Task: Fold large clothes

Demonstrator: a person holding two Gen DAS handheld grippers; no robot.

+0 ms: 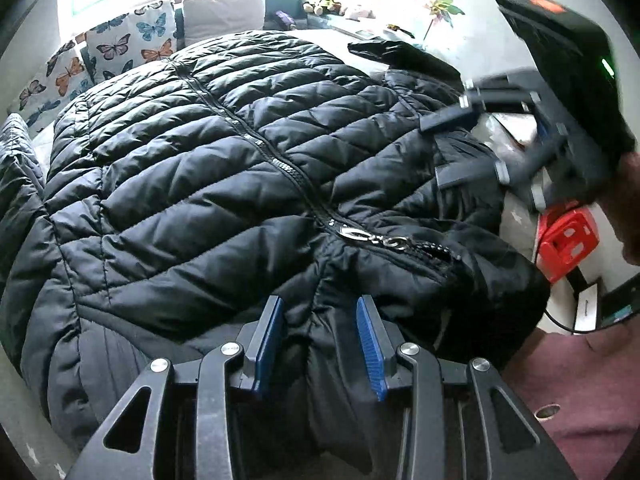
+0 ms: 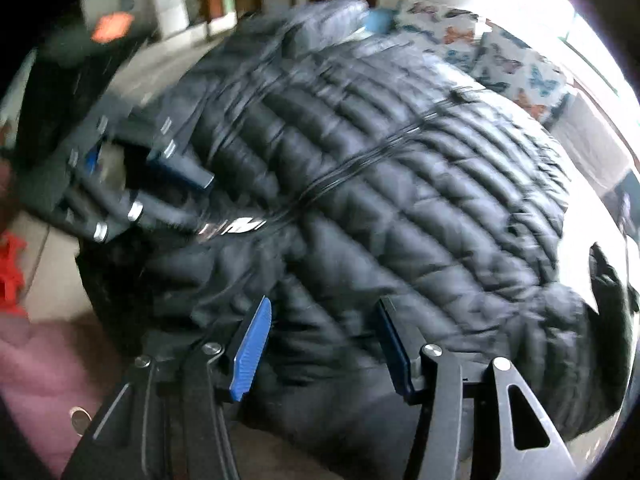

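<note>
A black quilted jacket (image 1: 224, 152) lies spread front-up over a pale surface, its zip (image 1: 256, 140) running from the far hem toward the near collar, where a metal zip pull (image 1: 352, 234) rests. Laid flat and closed this way, the garment offers its collar end to both tools, probably so the top edge can be taken for a first fold.

The left gripper (image 1: 320, 328) points steeply down at the collar fabric. Its blue ribbed pads (image 1: 268, 340) stand partly apart with a ridge of dark cloth between them; whether they press on it cannot be told. The right gripper (image 2: 324, 340) hangs over the near shoulder area with its jaws wider, cloth beneath them, and motion blur hides any contact.

The shell is smooth, slightly glossy cloth stitched in horizontal puffed channels; it looks slippery and springy, so a fold may tend to reopen. One sleeve (image 1: 400, 54) lies off to the far right. Butterfly-print cushions (image 1: 132, 40) line the far edge, and a red plastic object (image 1: 566, 240) sits at the right.
</note>
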